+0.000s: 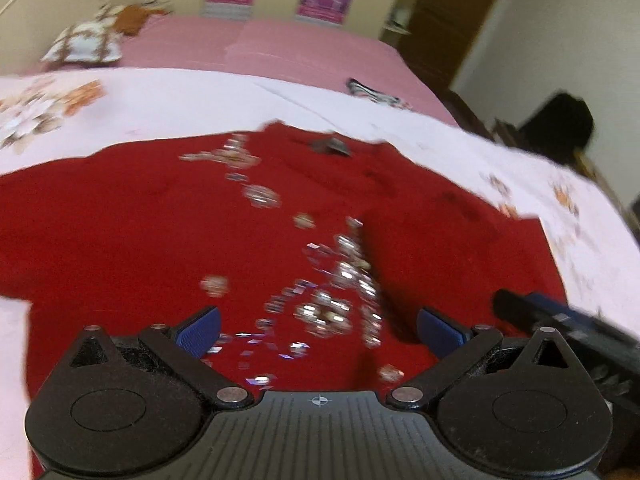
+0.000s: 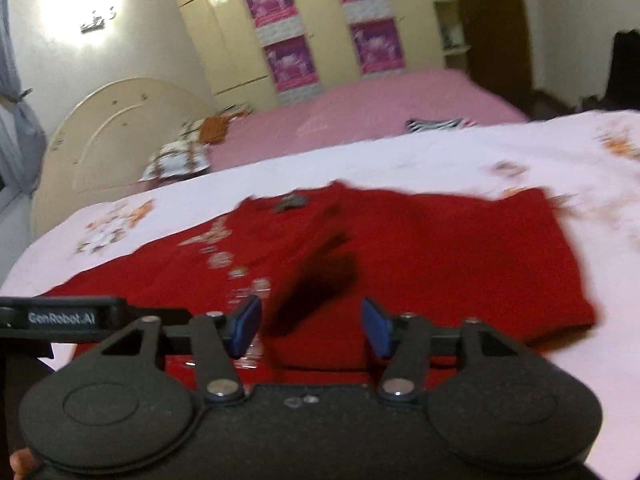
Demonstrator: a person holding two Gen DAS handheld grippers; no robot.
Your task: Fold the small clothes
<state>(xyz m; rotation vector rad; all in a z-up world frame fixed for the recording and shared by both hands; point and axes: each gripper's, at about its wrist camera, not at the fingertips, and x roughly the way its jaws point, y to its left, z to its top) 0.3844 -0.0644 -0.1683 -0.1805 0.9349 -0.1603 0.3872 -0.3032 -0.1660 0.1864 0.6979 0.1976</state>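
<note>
A red top (image 1: 140,220) with shiny sequin patterns (image 1: 332,304) lies spread on a white floral sheet (image 1: 180,100) on the bed. Its right part is laid over the body along a fold line (image 1: 372,272), and a grey label (image 1: 332,146) shows at the neck. My left gripper (image 1: 320,330) hovers open over the sequinned front, with nothing between its blue pads (image 1: 202,330). The right gripper (image 2: 311,326) is also open above the red top (image 2: 440,264), its pads (image 2: 246,326) off the cloth. Each gripper shows at the edge of the other's view: the right gripper (image 1: 560,320), the left gripper (image 2: 60,316).
Beyond the white sheet lies a pink bedcover (image 2: 360,108) with a patterned pillow (image 2: 176,160), a brown item (image 2: 214,128) and a striped cloth (image 2: 436,124). A cream headboard (image 2: 112,136) stands at the left, a wardrobe (image 2: 312,32) with purple posters behind.
</note>
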